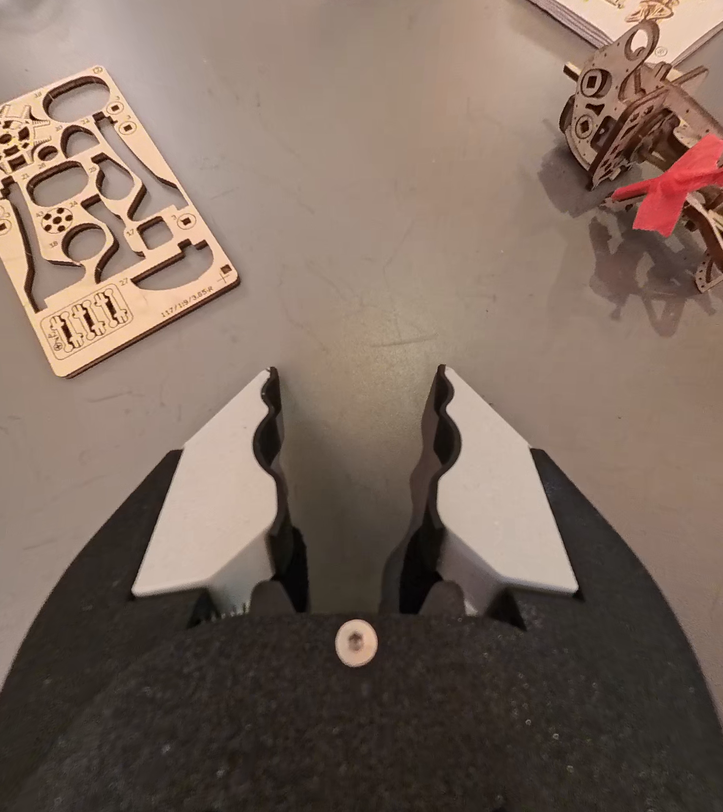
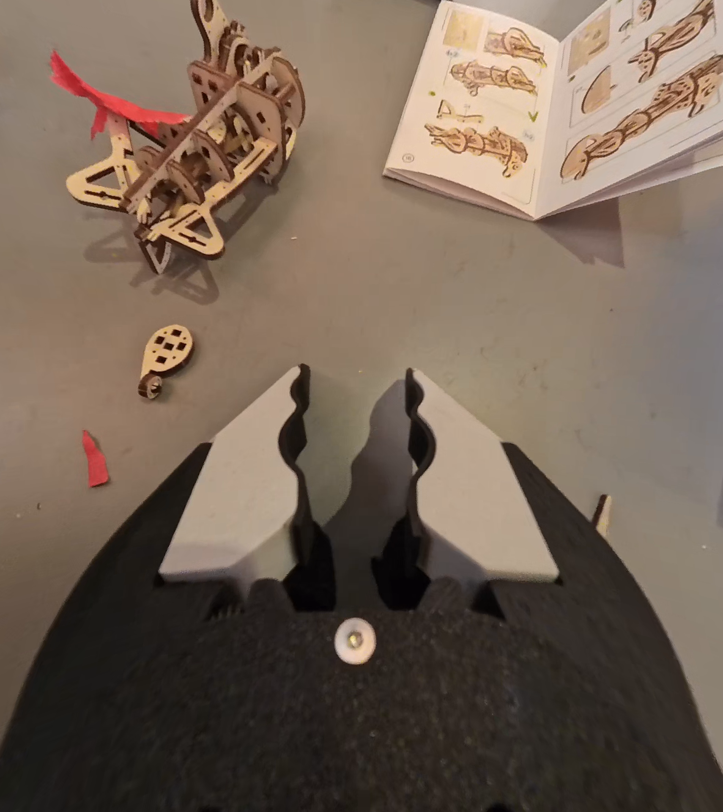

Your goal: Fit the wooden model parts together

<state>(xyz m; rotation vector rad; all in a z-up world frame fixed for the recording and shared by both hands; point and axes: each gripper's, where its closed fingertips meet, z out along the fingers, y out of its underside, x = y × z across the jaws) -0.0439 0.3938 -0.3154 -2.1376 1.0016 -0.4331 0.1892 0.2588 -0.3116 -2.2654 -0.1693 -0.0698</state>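
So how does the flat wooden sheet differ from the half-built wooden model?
The wooden sheet lies flat on the table, while the wooden model stands up as a slotted frame. The sheet is mostly empty cut-outs; the model is joined pieces. Only the model carries red tape. Both are pale laser-cut wood.

Left gripper (image 1: 357,373) and right gripper (image 2: 355,373) hover, jaws apart, empty.
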